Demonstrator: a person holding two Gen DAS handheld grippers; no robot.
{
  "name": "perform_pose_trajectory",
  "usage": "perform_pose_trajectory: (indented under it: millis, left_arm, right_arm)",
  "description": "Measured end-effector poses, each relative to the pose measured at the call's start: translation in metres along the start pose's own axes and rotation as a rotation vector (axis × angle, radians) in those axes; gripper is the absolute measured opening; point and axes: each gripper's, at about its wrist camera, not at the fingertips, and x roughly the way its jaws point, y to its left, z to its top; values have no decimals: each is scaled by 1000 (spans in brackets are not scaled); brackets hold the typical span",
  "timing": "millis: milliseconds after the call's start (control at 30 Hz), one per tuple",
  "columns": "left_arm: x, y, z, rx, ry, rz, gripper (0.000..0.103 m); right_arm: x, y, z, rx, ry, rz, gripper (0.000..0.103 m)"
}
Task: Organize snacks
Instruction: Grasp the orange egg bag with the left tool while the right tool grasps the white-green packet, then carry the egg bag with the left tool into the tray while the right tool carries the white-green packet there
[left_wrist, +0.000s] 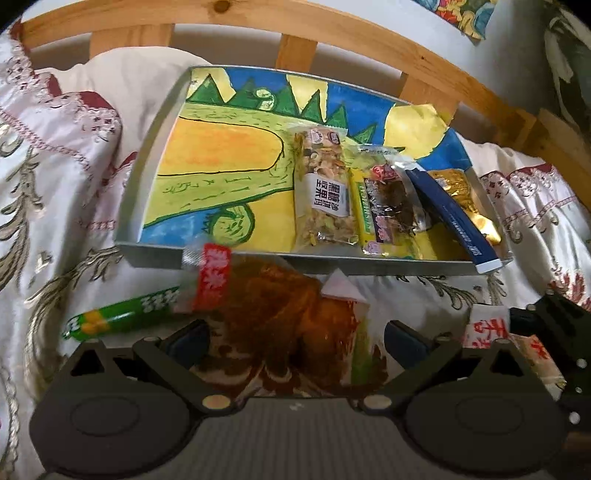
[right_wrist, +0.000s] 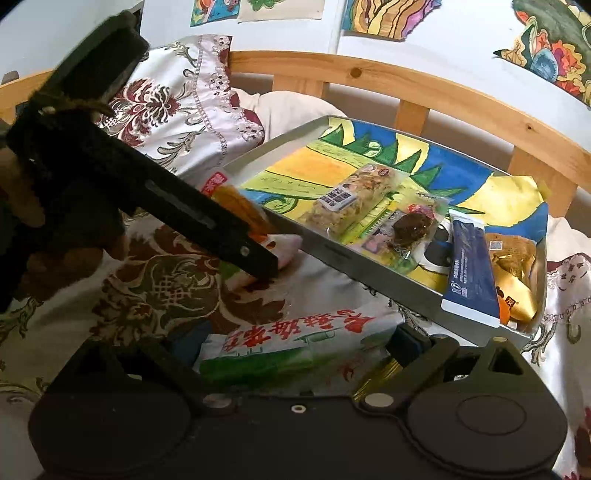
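Left gripper low over the bedspread, jaws spread wide around a clear packet of brown snack, pads not pressing it. Right gripper likewise wide apart, straddling a white-and-green packet. Green sausage stick lies left of the brown packet. Beyond them, metal tray holds five snacks in a row at its right end.
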Motion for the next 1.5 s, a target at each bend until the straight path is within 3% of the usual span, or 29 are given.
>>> perform_pose_trajectory:
  millis: [233, 333, 600, 1133, 1500]
  left_arm:
    - [12, -3, 1, -6, -8, 45, 98]
    - [13, -10, -2, 55, -14, 88, 85]
    - [9, -17, -6, 99, -35, 95, 73]
    - [-26, -11, -12, 94, -65, 92, 71]
    - [-36, -14, 35, 49, -171, 98, 71]
  right_arm:
    - [1, -4, 0, 18, -21, 7, 98]
    - [3, -5, 0, 23, -20, 9, 98]
    - [2, -2, -1, 19, -24, 1, 98]
    - [-4, 5, 5, -44, -73, -29, 98]
    - [-19, 0, 20, -39, -182, -91, 97]
